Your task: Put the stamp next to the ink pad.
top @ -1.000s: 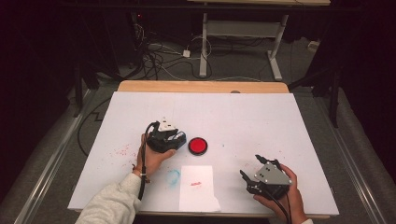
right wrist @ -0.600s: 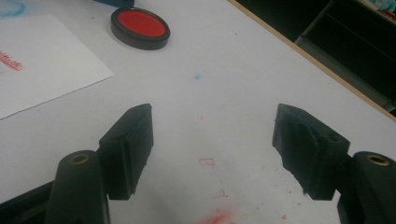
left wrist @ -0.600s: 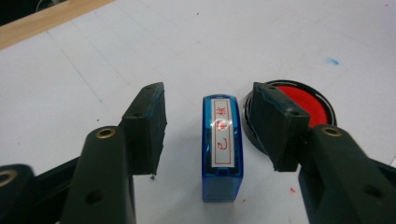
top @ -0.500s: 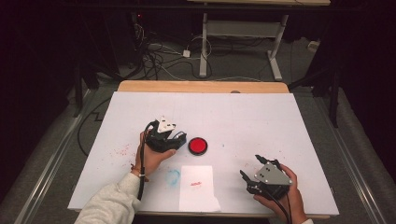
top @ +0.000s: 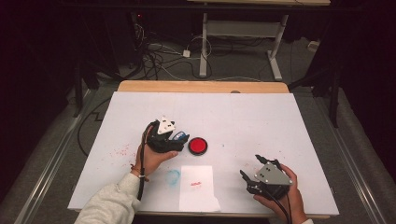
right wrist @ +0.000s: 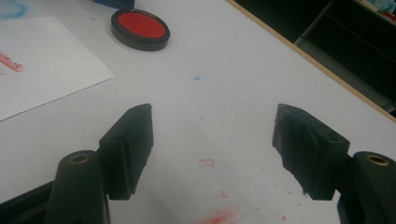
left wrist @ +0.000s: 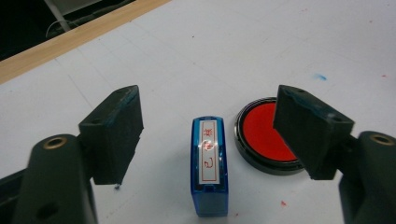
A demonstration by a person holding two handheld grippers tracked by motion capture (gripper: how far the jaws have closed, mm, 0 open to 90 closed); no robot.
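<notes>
Blue stamp [left wrist: 208,163]: flat on white table [top: 261,116], just left of red ink pad [top: 197,145], between spread jaws of left gripper [left wrist: 208,135]; position unchanged over the last second, grasp pending. Right gripper [right wrist: 212,140]: near-right, open, idle. Stamped paper [top: 196,186]: near edge.

Table [top: 261,116]: white top, bare wood strip along far edge, red and blue ink specks scattered over surface. Blue stamp [left wrist: 208,172] lies flat on table, label face up, red characters on white strip. Round red ink pad [top: 197,146] in black rim sits just beside stamp, apart from it. White paper sheet [top: 197,189] near front edge, small red stamp mark on it. Blue ink smudge [top: 173,176] on table just left of sheet.
</notes>
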